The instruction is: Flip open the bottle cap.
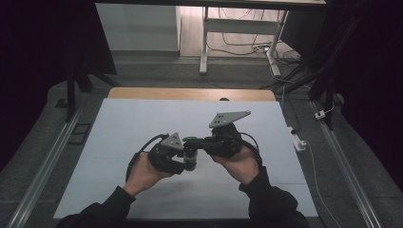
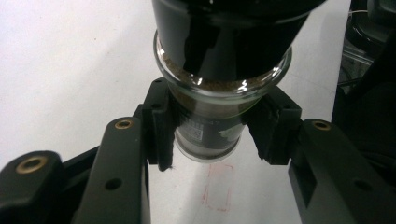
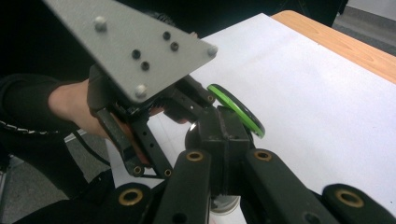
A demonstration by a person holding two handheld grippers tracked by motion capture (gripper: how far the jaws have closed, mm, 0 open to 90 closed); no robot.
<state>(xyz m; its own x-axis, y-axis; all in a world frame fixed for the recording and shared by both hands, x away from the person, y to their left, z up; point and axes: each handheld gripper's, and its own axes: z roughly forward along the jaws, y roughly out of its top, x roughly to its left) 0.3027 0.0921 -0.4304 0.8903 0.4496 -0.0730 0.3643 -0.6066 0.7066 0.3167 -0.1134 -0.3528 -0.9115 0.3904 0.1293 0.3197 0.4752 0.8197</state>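
Now holding the jar [image 2: 208, 135] tight above the table [image 1: 119, 142] in the left gripper [image 2: 208, 133], pinching the green lid [image 3: 238, 109] with the right gripper [image 3: 223, 140] squeezed together, lid probably only partly off, opening not finished.

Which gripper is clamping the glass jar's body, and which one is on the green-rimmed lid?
The left gripper clamps the jar by its glass body, a pad on each side. The right gripper is shut on the lid instead.
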